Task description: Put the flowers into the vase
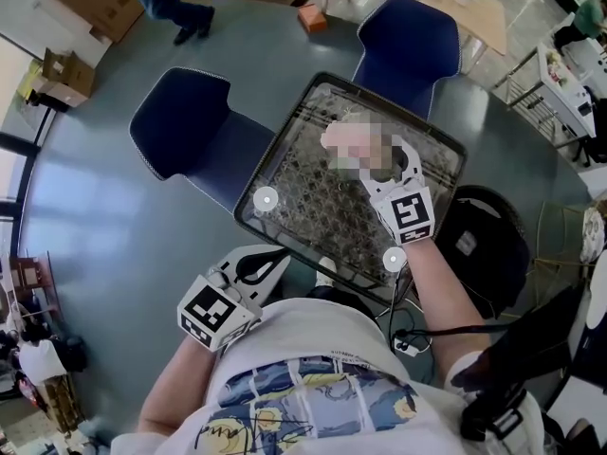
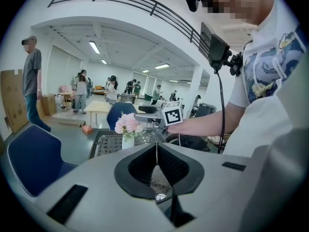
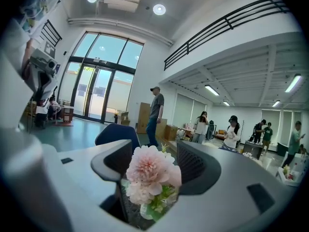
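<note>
A bunch of pale pink flowers (image 2: 128,124) stands upright in a small white vase (image 2: 128,141) on the dark mesh-topped table (image 1: 313,211). In the head view the flowers (image 1: 356,145) sit near the table's far side and hide the vase. My right gripper (image 1: 384,154) reaches in at bloom height; its jaws stand apart on either side of the flowers (image 3: 152,170), and the blooms look unsquashed. From the left gripper view, the right gripper (image 2: 142,114) is just right of the flowers. My left gripper (image 1: 277,259) is shut and empty near the table's near edge, its pads (image 2: 156,151) meeting.
Two blue chairs (image 1: 190,121) (image 1: 408,36) stand beyond the table and a black seat (image 1: 484,235) is to its right. A cable (image 1: 417,330) hangs by my right forearm. Several people stand far across the hall (image 2: 79,88). Cardboard boxes (image 1: 62,74) lie on the floor.
</note>
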`<state>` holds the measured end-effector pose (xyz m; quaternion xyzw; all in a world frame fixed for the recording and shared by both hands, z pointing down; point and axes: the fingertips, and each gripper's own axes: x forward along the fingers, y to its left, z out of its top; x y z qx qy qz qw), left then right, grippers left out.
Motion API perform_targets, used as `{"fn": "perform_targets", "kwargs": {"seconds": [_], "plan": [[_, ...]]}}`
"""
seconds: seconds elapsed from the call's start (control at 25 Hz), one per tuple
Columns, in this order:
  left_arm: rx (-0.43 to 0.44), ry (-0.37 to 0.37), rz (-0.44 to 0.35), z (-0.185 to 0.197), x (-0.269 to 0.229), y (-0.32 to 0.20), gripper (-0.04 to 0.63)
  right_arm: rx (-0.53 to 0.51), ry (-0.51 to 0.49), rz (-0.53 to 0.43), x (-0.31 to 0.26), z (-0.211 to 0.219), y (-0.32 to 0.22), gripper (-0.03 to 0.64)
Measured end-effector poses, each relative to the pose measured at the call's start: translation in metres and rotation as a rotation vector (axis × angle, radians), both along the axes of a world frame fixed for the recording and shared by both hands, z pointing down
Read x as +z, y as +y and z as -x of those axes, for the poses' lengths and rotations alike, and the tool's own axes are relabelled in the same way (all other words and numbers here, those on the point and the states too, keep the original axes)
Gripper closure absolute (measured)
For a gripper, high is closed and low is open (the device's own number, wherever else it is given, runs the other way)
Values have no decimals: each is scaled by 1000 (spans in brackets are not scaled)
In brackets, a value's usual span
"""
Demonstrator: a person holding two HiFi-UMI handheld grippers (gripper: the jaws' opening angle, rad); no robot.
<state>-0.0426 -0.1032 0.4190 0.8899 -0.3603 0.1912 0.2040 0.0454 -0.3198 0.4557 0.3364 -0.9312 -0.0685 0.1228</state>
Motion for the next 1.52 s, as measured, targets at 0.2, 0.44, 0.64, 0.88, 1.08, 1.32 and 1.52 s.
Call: {"fn": "perform_targets", "kwargs": {"seconds": [0.2,0.44,0.64,0.88,1.08,1.32,1.52], "plan": [[-12,0,1,-5,-1,1,584,-13,-29,-5,-12,-7,9,347],[-6,8,16,-15,4,6,584,-26,-46,-2,-18,-20,25,347],[44,22,-3,-20,2,11,584,29,5,41,-11,-39,48,347],[115,41,-33,-12,-8,27,584,86,32,142,-8,-44,98,375],[156,60,-51,13,-13,51,584,118,36,208,-7,-25,144,562],[184,70,-56,58,-23,94,586,86,70,276,-4,28,209,607],[241,101,-58,83,-29,129,586,50,62,295,-19,71,264,608]]}}
